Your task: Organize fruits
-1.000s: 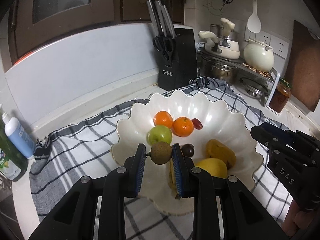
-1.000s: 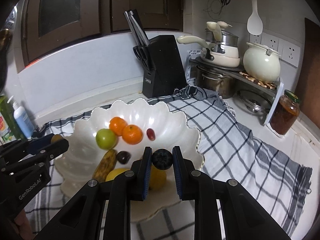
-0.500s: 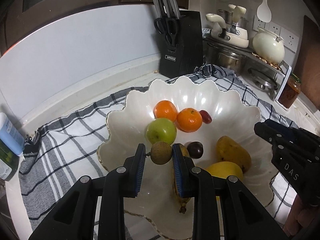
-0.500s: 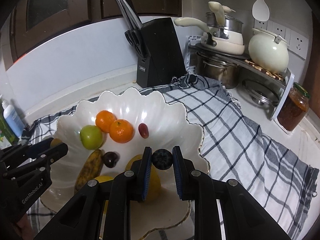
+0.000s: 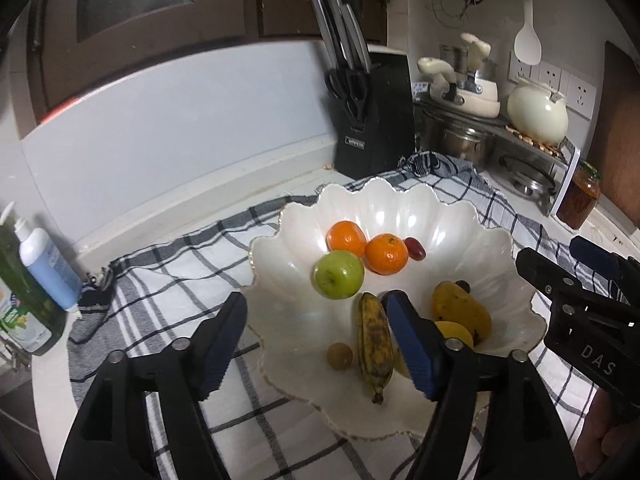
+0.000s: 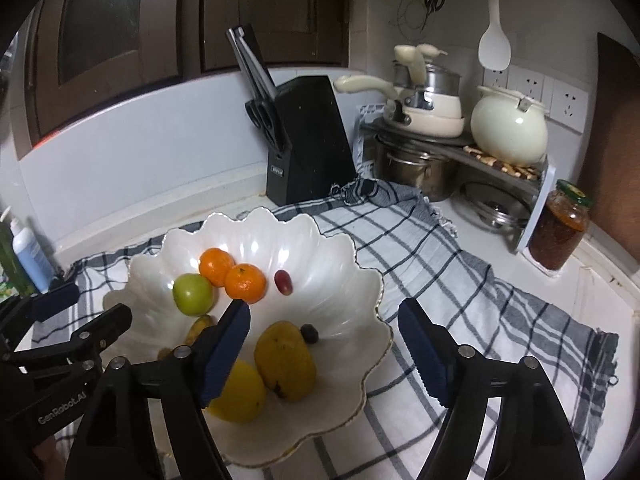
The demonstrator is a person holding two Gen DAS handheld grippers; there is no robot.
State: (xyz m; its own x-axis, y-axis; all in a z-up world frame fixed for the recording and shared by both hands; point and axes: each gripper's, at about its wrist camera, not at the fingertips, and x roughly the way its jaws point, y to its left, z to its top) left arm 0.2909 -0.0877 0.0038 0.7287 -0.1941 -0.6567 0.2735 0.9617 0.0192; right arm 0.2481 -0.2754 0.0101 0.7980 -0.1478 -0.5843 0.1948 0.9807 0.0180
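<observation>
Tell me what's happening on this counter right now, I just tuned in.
A person with two handheld grippers is sorting fruit into a scalloped white bowl on a checked cloth. Both the left gripper and the right gripper hang open and empty above it. In the bowl lie two oranges, a green apple, a red grape, a banana, a mango, a small brown fruit and a small dark fruit.

Both tongs, left (image 5: 316, 312) and right (image 6: 324, 320), have opened, dropping their fruits into the bowl (image 5: 460, 216).
</observation>
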